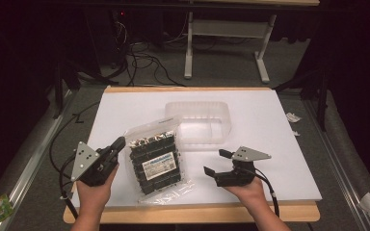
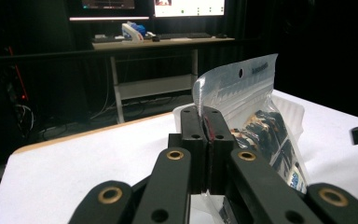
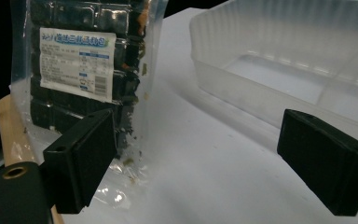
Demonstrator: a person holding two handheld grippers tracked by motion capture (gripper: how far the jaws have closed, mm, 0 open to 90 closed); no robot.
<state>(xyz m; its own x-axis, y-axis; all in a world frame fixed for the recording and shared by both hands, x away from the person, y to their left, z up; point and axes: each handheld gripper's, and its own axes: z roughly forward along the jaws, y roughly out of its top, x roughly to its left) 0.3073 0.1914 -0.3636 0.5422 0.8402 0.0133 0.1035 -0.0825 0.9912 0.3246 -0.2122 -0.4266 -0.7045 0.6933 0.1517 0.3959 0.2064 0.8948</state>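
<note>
Hands at the near edge, one gripper in each. Left gripper [image 1: 118,146] clenched on the upper left edge of the clear bag [image 1: 156,161], jaws pressed flat together on the film in the left gripper view, with the hang-hole header [image 2: 242,77] standing up just beyond the tips. Right gripper [image 1: 217,162] released, jaws spread wide and holding nothing, pointing leftward toward the bag's right side but apart from it.

Bag [image 3: 79,65] lying on the white table [image 1: 270,144] between the two grippers, packed with dark blocks and bearing a white printed label [image 1: 160,163]. Long axis running from near to far, tilted slightly, with the sealed bottom strip toward the person and the header toward the tray. Seen along the right gripper's jaws, bag off to the left of the gap, one black pad [image 3: 81,158] overlapping its lower corner in the picture; contact there not clear. Loose crumbs visible inside the film near that corner.

Farther out, translucent plastic tray [image 1: 200,120], empty, touching or just beside the bag's far end. Right gripper nearer to the tray, left gripper already committed to the bag.

Likely deciding relation: bag to the left of the open jaws, its long right edge facing them, so a sideways approach by the right gripper would meet that edge broadside. Flimsy film, likely to buckle or slide if pinched at one point alone.

Beyond the table, dark floor with cables and the legs of another desk [image 1: 226,43].
</note>
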